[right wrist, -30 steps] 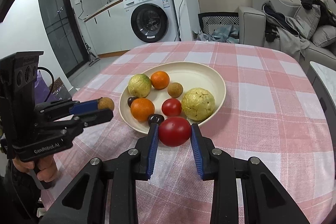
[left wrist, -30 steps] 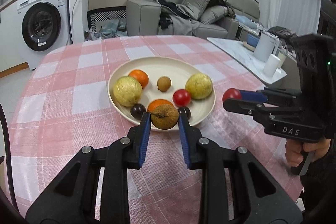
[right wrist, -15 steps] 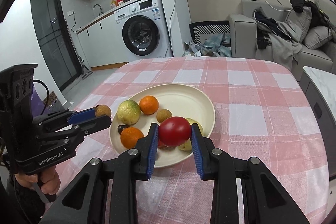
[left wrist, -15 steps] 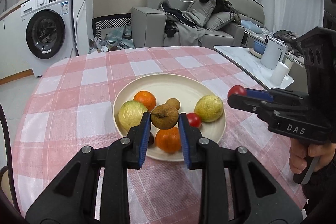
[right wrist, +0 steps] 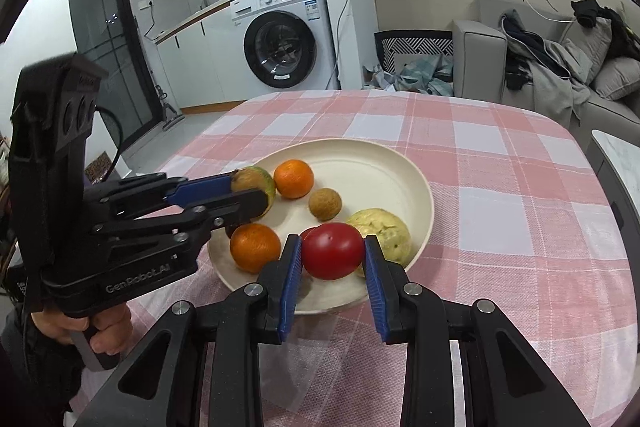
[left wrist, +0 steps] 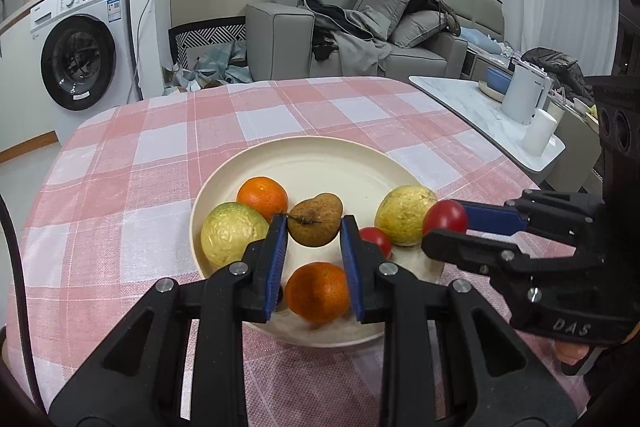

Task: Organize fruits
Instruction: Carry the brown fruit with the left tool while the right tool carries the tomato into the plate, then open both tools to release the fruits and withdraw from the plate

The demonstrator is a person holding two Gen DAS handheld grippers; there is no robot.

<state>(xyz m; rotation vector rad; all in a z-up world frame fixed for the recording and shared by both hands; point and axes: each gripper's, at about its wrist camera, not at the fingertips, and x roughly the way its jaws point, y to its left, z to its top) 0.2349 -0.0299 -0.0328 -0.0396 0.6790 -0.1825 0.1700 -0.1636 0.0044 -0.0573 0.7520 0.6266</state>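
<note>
A cream plate [left wrist: 320, 163] [right wrist: 384, 163] on the pink checked tablecloth holds two oranges [left wrist: 262, 197] [left wrist: 318, 291], two yellow-green fruits [left wrist: 230, 239] [left wrist: 404, 215], a small red tomato [left wrist: 376, 241] and a small brown round fruit [right wrist: 325, 203]. My left gripper [left wrist: 314, 227] is shut on a brown kiwi-like fruit [left wrist: 316, 223] above the plate's near half. My right gripper [right wrist: 332, 251] is shut on a red tomato [right wrist: 332, 251] over the plate's near right rim; it also shows in the left wrist view [left wrist: 446, 217].
The table [left wrist: 152, 163] is round-cornered with its far edge near a grey sofa [left wrist: 360, 43]. A white side table [left wrist: 480, 115] with a kettle and cup stands at the right. A washing machine [left wrist: 80, 59] stands at the far left.
Both grippers have risen and moved forward over the plate, each still holding its fruit. The kiwi-like fruit and the tomato now hang above the plate's near half.
</note>
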